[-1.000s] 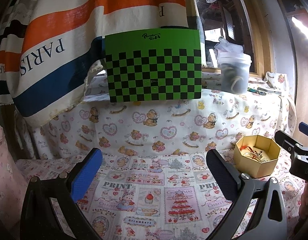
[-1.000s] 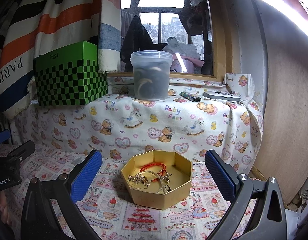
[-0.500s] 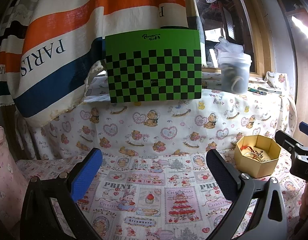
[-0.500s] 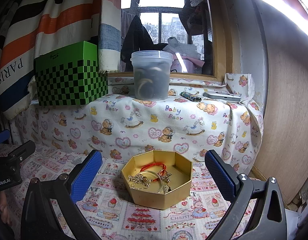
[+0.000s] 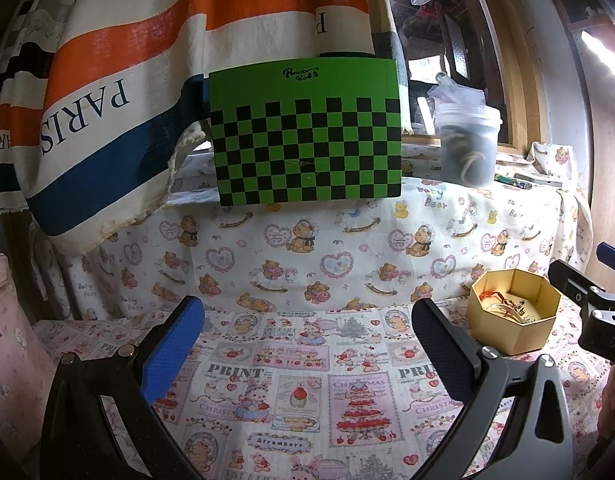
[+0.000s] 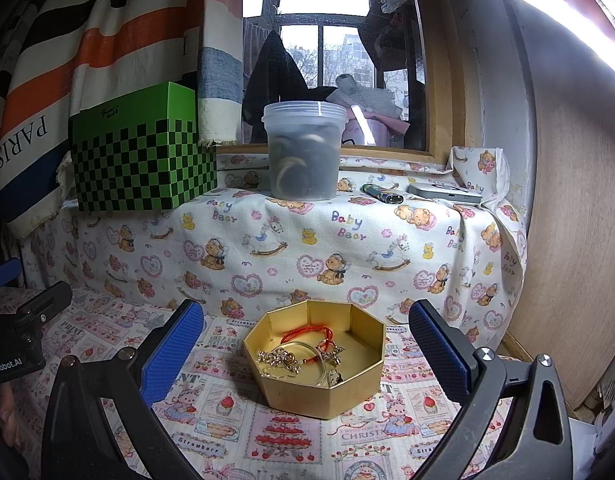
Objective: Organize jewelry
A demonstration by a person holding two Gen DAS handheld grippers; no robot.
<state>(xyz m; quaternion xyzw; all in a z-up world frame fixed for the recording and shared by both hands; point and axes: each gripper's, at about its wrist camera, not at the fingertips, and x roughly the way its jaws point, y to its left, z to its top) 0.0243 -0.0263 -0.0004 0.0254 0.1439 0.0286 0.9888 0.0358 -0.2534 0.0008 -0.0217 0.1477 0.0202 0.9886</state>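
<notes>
Both grippers, left (image 5: 307, 336) and right (image 6: 305, 338): black angular frames, blue textured finger pads (image 6: 173, 350), silver screws (image 6: 486, 353); white lettering on left body.

Curtain (image 5: 107, 100) reads "PARIS"; cloth (image 6: 347, 224) "Baby Bear".

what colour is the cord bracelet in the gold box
Red-orange. The cord bracelet lies in the gold box, clearest in the right wrist view.

Ahead of my tongs I see a window (image 6: 321, 52) letting in grey daylight above a cloth-draped ledge (image 6: 307, 236). Left hangs a striped curtain (image 5: 147, 80); right stands a wooden panel (image 6: 579, 220).
</notes>
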